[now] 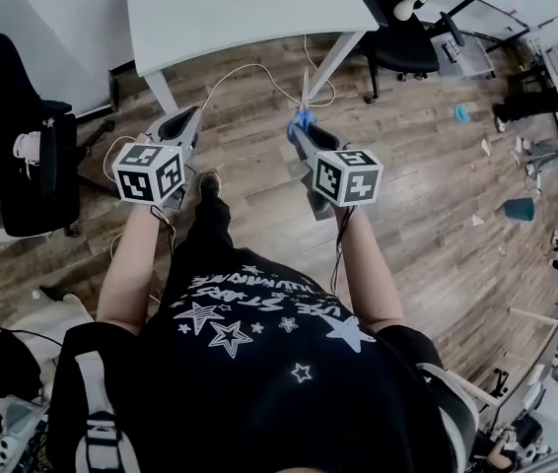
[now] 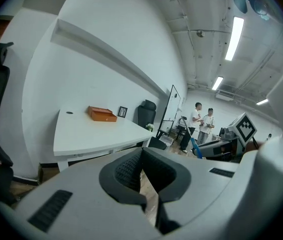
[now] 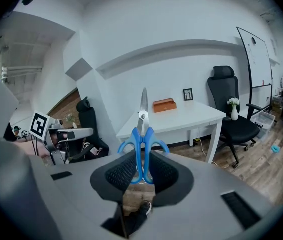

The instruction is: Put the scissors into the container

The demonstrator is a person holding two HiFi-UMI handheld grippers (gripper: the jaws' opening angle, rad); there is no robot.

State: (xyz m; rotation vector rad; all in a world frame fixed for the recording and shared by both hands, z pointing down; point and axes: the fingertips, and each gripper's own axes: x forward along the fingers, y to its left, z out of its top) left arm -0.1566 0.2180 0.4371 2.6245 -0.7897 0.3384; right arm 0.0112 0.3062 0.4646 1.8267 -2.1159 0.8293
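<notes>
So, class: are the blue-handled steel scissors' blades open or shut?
Shut: the blue-handled steel scissors form one narrow point, loops side by side, clamped in the right gripper.

The right gripper [image 3: 142, 173] clamps the scissors [image 3: 143, 129] by their blue handles, blades pointing to 12 o'clock. A table [image 3: 191, 118] stands at 1 o'clock, a chair [image 3: 230, 104] at 3 o'clock.

My head camera looks steeply down on my left gripper [image 1: 188, 118], right gripper [image 1: 302, 131] and floor [image 1: 427, 195]. Each gripper camera sits close behind its jaws, facing forward; both share the table [image 2: 91, 134] and box [image 2: 101, 114].
</notes>
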